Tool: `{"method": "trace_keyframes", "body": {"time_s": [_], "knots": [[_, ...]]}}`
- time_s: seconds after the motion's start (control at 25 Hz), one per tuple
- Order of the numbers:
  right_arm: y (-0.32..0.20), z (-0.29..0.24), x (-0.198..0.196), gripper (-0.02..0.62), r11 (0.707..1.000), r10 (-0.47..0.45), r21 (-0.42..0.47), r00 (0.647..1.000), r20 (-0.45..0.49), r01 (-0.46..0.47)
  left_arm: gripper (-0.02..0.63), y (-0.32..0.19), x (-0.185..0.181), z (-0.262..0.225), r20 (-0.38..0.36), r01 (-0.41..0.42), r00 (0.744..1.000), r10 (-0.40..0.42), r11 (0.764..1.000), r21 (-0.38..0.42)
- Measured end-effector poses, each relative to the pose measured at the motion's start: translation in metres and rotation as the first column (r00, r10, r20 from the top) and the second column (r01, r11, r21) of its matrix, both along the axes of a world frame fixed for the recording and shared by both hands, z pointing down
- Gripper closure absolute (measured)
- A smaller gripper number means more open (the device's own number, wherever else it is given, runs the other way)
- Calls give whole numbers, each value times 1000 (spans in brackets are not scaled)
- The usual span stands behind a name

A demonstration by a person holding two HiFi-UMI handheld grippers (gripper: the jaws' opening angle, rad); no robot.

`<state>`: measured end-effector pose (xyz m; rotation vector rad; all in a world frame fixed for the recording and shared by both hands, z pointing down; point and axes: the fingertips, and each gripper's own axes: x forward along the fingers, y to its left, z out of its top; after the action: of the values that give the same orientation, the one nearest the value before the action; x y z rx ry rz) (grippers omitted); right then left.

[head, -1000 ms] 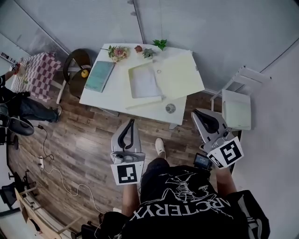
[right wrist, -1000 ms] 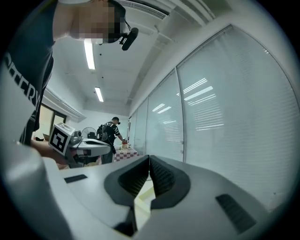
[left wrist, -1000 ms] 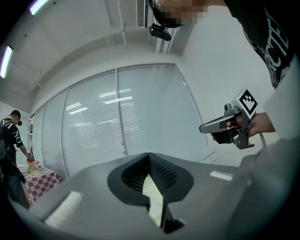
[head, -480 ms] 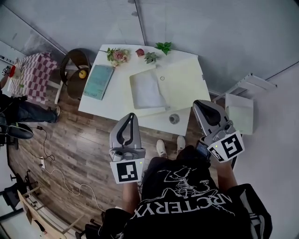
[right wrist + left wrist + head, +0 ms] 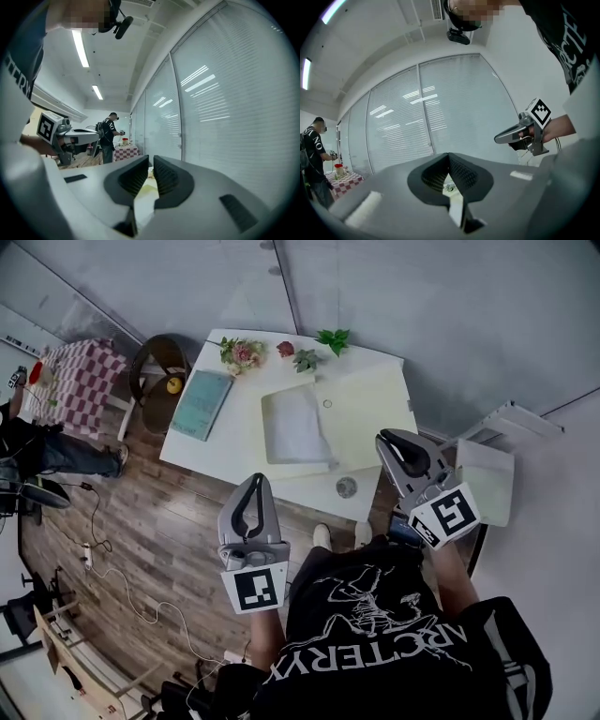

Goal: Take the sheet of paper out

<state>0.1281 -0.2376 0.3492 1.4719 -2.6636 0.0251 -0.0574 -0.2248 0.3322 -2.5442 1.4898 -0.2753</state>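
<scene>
Held the grey left claw (image 5: 255, 480) and grey right claw (image 5: 383, 439) closed on nothing, at 7 and 3 o'clock of the white paper sheet (image 5: 292, 424) lying in the open pale-yellow card folder (image 5: 367, 407) on the white rectangular bench (image 5: 221, 444), seemingly poised before reaching in.

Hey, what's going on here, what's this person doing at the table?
A person stands at a white table with a hand-held gripper in each hand. The left hand-held gripper and the right hand-held gripper are both shut and empty, held by the table's near edge. The sheet of paper lies in an open folder on the table, untouched. A book lies to its left.
</scene>
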Motion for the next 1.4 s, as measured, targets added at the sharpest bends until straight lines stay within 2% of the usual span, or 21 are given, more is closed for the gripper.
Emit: {"method": "trace_keyframes", "body": {"time_s": [0.12,0.16,0.24,0.36,0.44,0.52,0.6,0.68,0.76,0.8,0.84,0.96,1.04,1.28,1.4], "knots": [[-14,18,0,578,1000,14,-18,999,-42,-15,595,0,0,1,2,6,1000,-6,1000,-4],[-21,28,-1,547,999,17,-32,998,-69,-19,594,1,-2,1,-2,10,1000,-10,1000,-8],[-39,54,-8,402,995,-2,-100,998,-63,-5,594,5,-8,2,-12,24,1000,-24,999,-27],[-72,104,-26,230,962,-37,-265,991,126,69,594,13,-22,5,-4,62,998,-62,997,-47],[-90,141,-33,195,913,-28,-382,955,297,145,594,19,-29,4,4,89,996,-89,995,-43],[-105,179,-33,157,848,41,-491,899,437,200,594,25,-37,3,15,118,993,-118,992,-41],[-118,217,-29,92,779,147,-577,824,547,244,594,29,-46,4,28,148,989,-147,988,-43],[-131,247,-27,43,712,257,-626,711,654,318,594,32,-54,2,37,167,985,-166,985,-30],[-142,270,-29,38,644,351,-645,590,727,411,594,34,-60,0,48,185,982,-184,982,-19],[-146,279,-32,40,611,378,-646,547,747,458,594,36,-63,1,57,198,979,-196,980,-24],[-149,287,-36,40,580,389,-645,526,756,497,594,38,-65,3,66,209,976,-207,978,-28],[-154,311,-48,40,488,394,-659,529,752,573,594,42,-69,4,85,239,968,-235,970,-48],[-158,324,-53,41,448,396,-667,537,745,595,594,46,-70,3,91,253,964,-248,967,-40],[-175,353,-70,41,393,403,-671,538,740,628,594,63,-81,16,125,314,945,-303,946,-81],[-182,365,-73,41,378,423,-665,518,743,644,594,69,-87,17,136,343,933,-332,937,-70]]}}
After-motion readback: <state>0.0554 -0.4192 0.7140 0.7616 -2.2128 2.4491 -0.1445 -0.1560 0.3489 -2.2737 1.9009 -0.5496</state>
